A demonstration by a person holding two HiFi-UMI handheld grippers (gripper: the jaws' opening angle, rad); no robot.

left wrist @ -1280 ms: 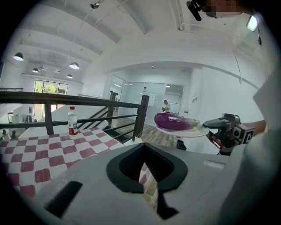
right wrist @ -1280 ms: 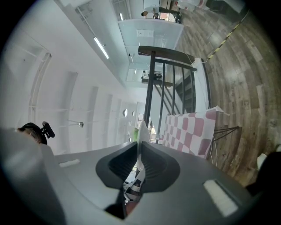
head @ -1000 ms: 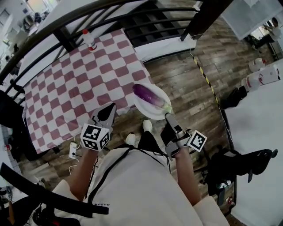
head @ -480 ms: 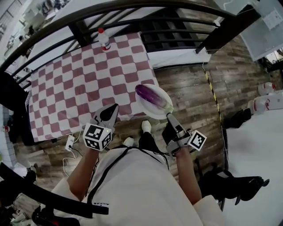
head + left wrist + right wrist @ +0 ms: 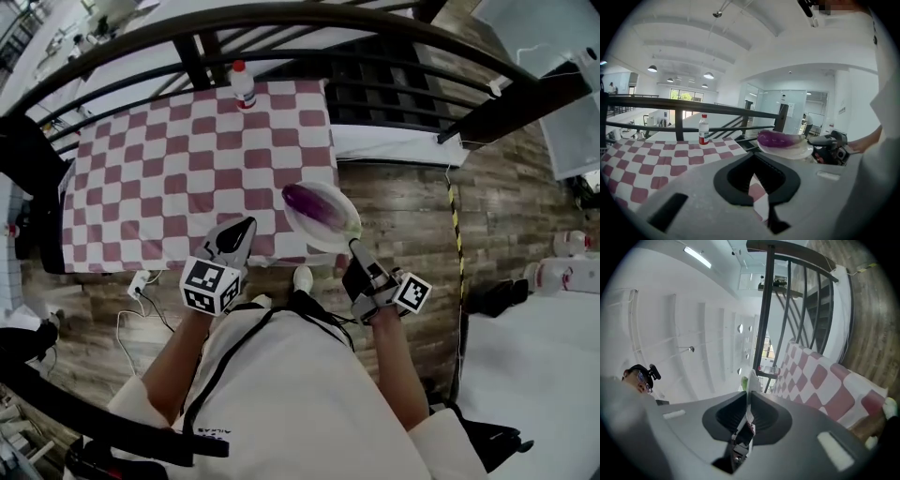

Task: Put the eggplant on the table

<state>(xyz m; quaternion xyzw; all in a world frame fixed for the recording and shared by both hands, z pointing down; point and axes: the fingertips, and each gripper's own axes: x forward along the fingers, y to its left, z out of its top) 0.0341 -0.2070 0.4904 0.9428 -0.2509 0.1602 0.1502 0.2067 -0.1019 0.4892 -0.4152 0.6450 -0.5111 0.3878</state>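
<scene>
Not done yet, and by the look of things only at the approach. Standing at the near edge of the surface [image 5: 169, 178] with the eggplant [image 5: 317, 203] lying lengthwise on a white plate [image 5: 330, 242], off the checked cloth and held up in the air. Gripping that plate by its near rim with the right tongs [image 5: 352, 246], clamped on the thin white edge. Holding the left tongs [image 5: 246, 228] closed together on nothing, just beside the plate and over the near edge of the cloth.

Probably carrying the plate above the near right corner of the surface, partly out over the wooden floor [image 5: 412, 206]. Hard to judge the height through the wide lens, but no sign of the plate touching the cloth.

Left to do, as a judgement:
- move the plate further in over the cloth
- get the eggplant off it, either by opening the left tongs and lifting it or by tipping the plate
- set it down on the bare checks, well apart from the bottle [image 5: 244, 86] at the far edge.
</scene>
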